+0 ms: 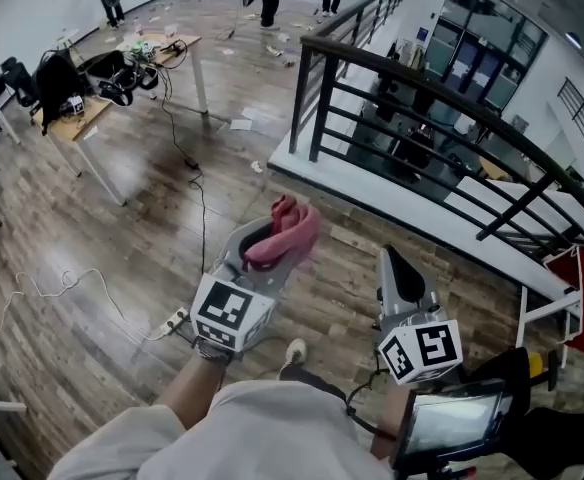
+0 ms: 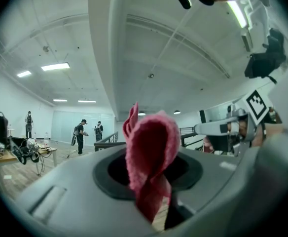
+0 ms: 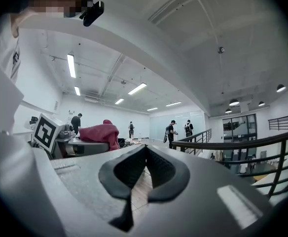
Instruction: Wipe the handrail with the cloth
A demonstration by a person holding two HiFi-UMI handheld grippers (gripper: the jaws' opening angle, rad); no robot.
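Left gripper [image 1: 268,258]: jaws were clamped on the pink cloth [image 2: 151,157], most of it flopping above them.
Right gripper [image 3: 145,154]: jaws were together, empty.
Cloth: I judged it soft, light and limp, best held bunched.
Handrail [image 1: 442,88]: ahead, well apart from the cloth.

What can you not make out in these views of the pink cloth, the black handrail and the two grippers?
Left gripper view: the crumpled pink cloth covers the left gripper's jaw tips, so how deep they bite is hidden.
Head view: the black metal handrail runs off the right edge; its end is cut off.
Head view: items on the wooden desk are too small to identify.
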